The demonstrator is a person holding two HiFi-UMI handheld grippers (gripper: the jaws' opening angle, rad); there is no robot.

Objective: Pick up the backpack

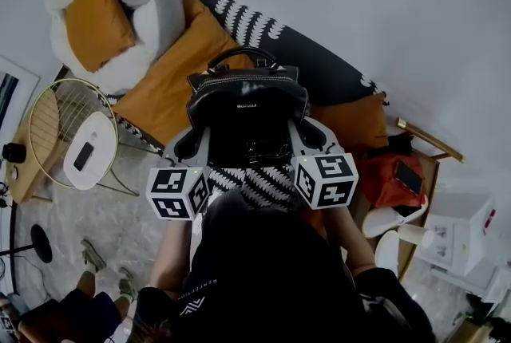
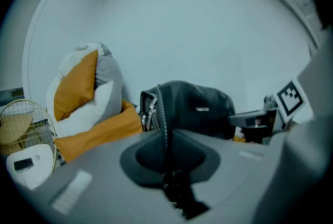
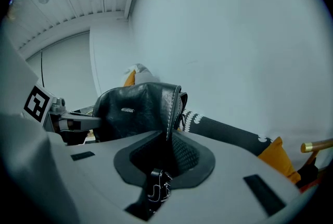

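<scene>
- Head view places the backpack (image 1: 247,106) between my two claws, in front of me and above the orange cushion (image 1: 164,86). Its bottom is hidden, so I only judge that it hangs free.
- My left claw (image 1: 190,143) is clamped on the left side seam of the bag, and my right claw (image 1: 310,134) is clamped on the right side seam.
- Each claw pinches only a thin edge of smooth leather. If the bag is heavy, or if one hand tilts more than the other, a seam may slide out and the bag may swing or drop on that side.
- If my hands drift apart, the pull could also tear a seam out of the pads.
- Only the head view shows the top handle (image 1: 242,54), which no claw uses.
- Left gripper view alone shows the pillow pile (image 2: 83,92) beside the bag.
- Right gripper view alone shows the patterned bolster (image 3: 223,129) and a strap buckle (image 3: 156,190) that hangs under my claw and might catch on something.
</scene>
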